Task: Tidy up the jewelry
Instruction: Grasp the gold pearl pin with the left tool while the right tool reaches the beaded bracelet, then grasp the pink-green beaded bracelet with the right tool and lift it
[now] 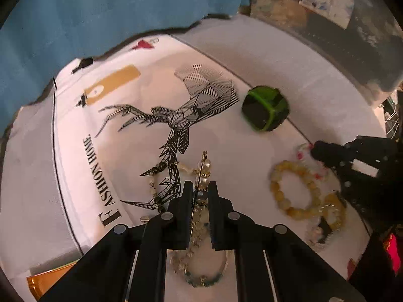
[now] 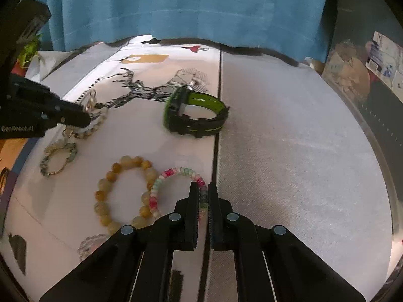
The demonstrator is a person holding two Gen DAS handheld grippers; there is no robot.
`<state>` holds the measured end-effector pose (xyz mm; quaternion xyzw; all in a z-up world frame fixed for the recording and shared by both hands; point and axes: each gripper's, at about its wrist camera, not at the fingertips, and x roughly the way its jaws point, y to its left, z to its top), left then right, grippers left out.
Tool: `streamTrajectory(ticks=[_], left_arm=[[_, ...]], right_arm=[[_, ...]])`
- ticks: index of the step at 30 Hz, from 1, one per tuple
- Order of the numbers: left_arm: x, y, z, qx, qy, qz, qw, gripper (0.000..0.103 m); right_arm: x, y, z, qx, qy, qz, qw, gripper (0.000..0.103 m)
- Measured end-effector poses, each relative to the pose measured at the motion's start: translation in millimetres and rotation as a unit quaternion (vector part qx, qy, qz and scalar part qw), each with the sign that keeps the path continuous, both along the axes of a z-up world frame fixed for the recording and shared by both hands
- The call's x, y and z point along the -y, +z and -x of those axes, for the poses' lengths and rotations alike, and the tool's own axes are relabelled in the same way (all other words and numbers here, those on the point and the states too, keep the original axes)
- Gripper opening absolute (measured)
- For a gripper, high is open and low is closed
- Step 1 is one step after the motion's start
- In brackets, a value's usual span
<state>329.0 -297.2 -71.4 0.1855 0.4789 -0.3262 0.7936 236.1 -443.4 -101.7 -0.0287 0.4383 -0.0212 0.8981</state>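
Note:
My left gripper [image 1: 200, 186] is shut on a pearl-and-gold beaded bracelet [image 1: 204, 173] that hangs between its fingers over the printed white cloth [image 1: 75, 136]; it also shows in the right wrist view [image 2: 85, 115]. My right gripper [image 2: 203, 188] is shut on a pink, white and green beaded bracelet [image 2: 173, 173] lying on the cloth. A yellow stone bead bracelet [image 2: 121, 193] lies beside it, touching it; it also shows in the left wrist view [image 1: 294, 188]. A black and green watch [image 2: 196, 115] lies beyond them.
A green-bead bracelet [image 2: 58, 159] and a pale chain bracelet [image 2: 93, 128] lie at the left. A clear bead bracelet [image 2: 88, 246] lies near my right fingers. A blue curtain [image 2: 176, 7] hangs behind the table. A clear plastic box [image 1: 327, 25] stands at the right.

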Motion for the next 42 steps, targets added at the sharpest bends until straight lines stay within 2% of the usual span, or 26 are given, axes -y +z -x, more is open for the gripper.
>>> streamTrajectory(ticks=[5, 11, 14, 19, 24, 31, 37, 42], left_arm=[[-20, 36, 15, 0.007, 0.013, 0.046, 0.9988, 0.009], [-53, 89, 45, 0.035, 0.033, 0.102, 0.9936, 0.009], [-71, 116, 69, 0.055, 0.042, 0.123, 0.99, 0.009], [-103, 140, 120, 0.071, 0.059, 0.143, 0.9855, 0.009], [-138, 147, 184, 0.076, 0.074, 0.157, 0.982, 0.009], [-186, 133, 278, 0.067, 0.098, 0.168, 0.9785, 0.009], [-217, 127, 334, 0.084, 0.125, 0.168, 0.9743, 0.009], [-235, 126, 362, 0.098, 0.144, 0.175, 0.969, 0.009]], right_arm=[[3, 24, 13, 0.026, -0.013, -0.004, 1.0, 0.007], [3, 70, 40, 0.066, -0.022, -0.003, 0.998, 0.007], [0, 93, 55, 0.082, -0.026, 0.001, 0.996, 0.007], [-19, 125, 98, 0.107, -0.02, -0.006, 0.994, 0.007], [-54, 137, 155, 0.114, -0.002, -0.012, 0.993, 0.007], [-115, 123, 231, 0.091, 0.038, -0.018, 0.995, 0.007], [-153, 118, 277, 0.075, 0.07, -0.029, 0.994, 0.007], [-172, 123, 302, 0.08, 0.087, -0.026, 0.993, 0.007]])
